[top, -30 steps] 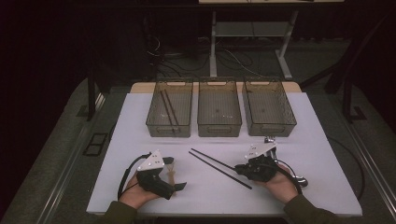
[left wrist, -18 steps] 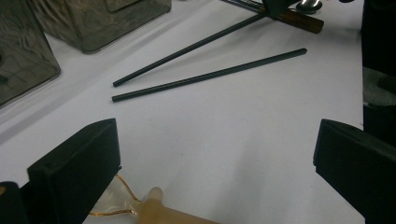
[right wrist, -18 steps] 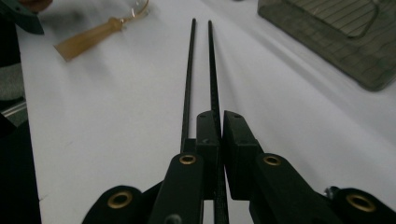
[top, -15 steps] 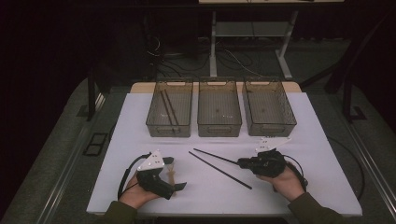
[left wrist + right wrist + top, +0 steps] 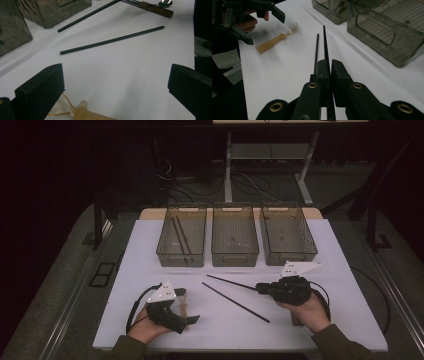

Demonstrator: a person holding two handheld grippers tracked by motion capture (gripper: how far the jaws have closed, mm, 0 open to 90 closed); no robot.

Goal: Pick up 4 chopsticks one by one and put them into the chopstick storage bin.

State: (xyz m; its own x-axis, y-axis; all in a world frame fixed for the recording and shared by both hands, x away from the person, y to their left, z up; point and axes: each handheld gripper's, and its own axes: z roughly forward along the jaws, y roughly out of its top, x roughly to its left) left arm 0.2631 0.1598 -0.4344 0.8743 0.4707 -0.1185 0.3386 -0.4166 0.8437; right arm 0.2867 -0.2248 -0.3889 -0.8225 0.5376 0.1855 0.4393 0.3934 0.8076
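Note:
My right gripper (image 5: pixel 260 287) (image 5: pixel 329 64) is shut on the near end of a black chopstick (image 5: pixel 231 282) (image 5: pixel 325 42), whose far end points left over the white table (image 5: pixel 330 270). A second black chopstick (image 5: pixel 235 302) (image 5: pixel 112 40) (image 5: pixel 316 52) lies flat on the table between the two hands. My left gripper (image 5: pixel 187 306) (image 5: pixel 115 92) rests at the front left with its jaws wide open. Between those jaws lies a beige-handled utensil (image 5: pixel 183 309) (image 5: pixel 86 115) (image 5: pixel 270 43), touched by neither jaw.
Three clear bins stand in a row at the back: the left bin (image 5: pixel 180 261) holds several dark chopsticks (image 5: pixel 180 237), then a middle bin (image 5: pixel 235 259) and a right bin (image 5: pixel 290 259). A wood-handled spoon (image 5: pixel 156 9) lies by the right hand.
My right gripper has risen and moved slightly right, taking its chopstick off the table and away from the other one. The left gripper has stayed put.

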